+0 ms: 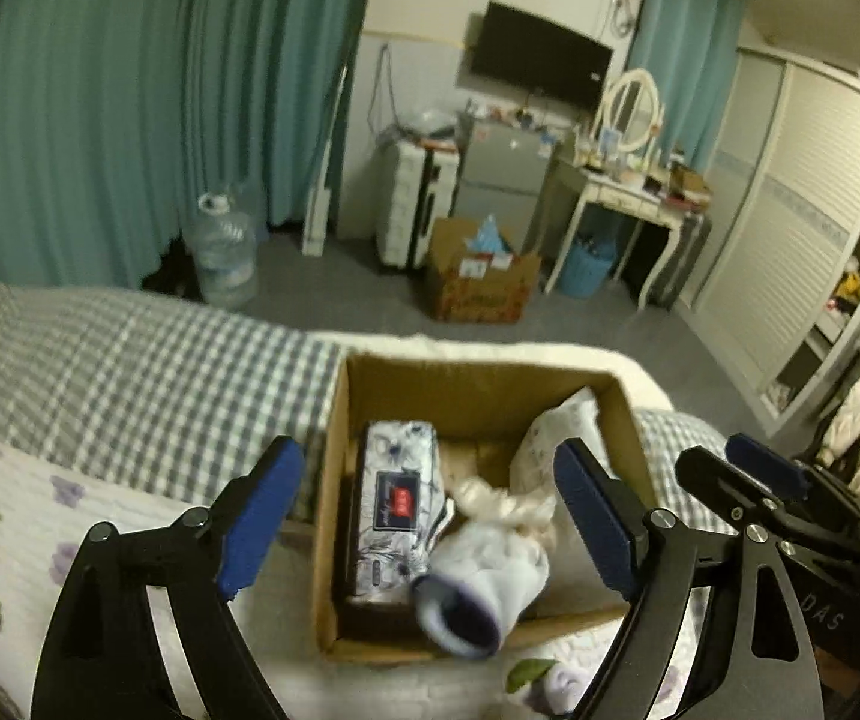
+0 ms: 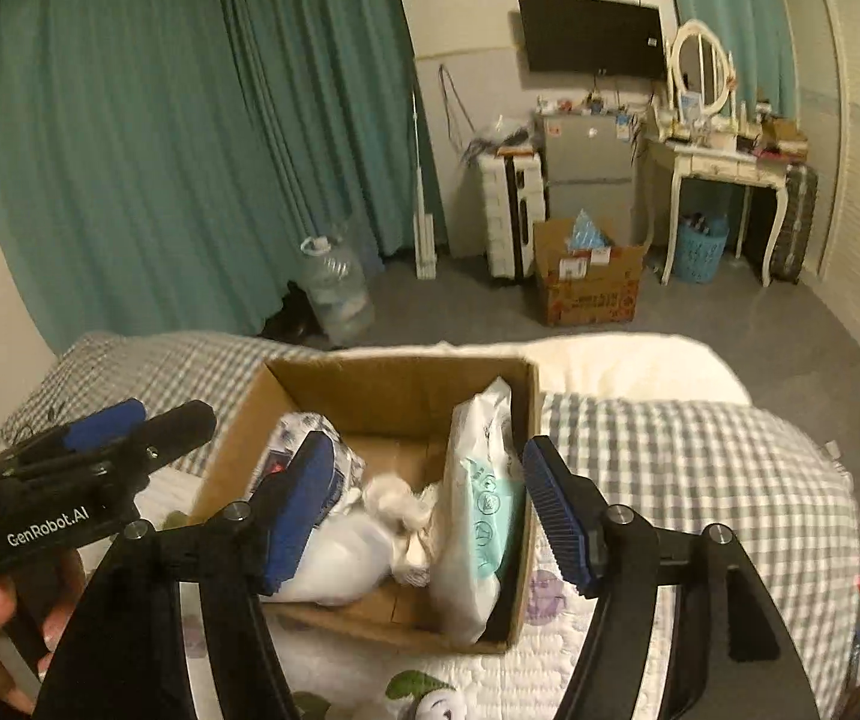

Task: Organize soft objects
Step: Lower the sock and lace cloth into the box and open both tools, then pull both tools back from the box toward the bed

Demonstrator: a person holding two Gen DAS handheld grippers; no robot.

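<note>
An open cardboard box (image 1: 478,381) (image 2: 405,375) sits on the bed. Inside lie a floral tissue pack (image 1: 390,507) (image 2: 303,429), a white-and-blue sock (image 1: 478,585) leaning over the near rim, a cream plush bundle (image 1: 508,501) (image 2: 396,501), and a white-and-mint soft pack (image 2: 478,504) upright against the right wall. My left gripper (image 1: 426,516) is open above the box, empty. My right gripper (image 2: 430,513) is open above the box, empty. The right gripper also shows in the left wrist view (image 1: 748,480), the left one in the right wrist view (image 2: 105,426).
The bed has a checked cover (image 1: 129,360) (image 2: 700,456) and a white floral quilt (image 1: 21,516). A small plush toy (image 2: 439,705) lies on the quilt in front of the box. Beyond the bed are a water jug (image 1: 222,252), a floor carton (image 1: 478,276) and a dressing table (image 1: 628,192).
</note>
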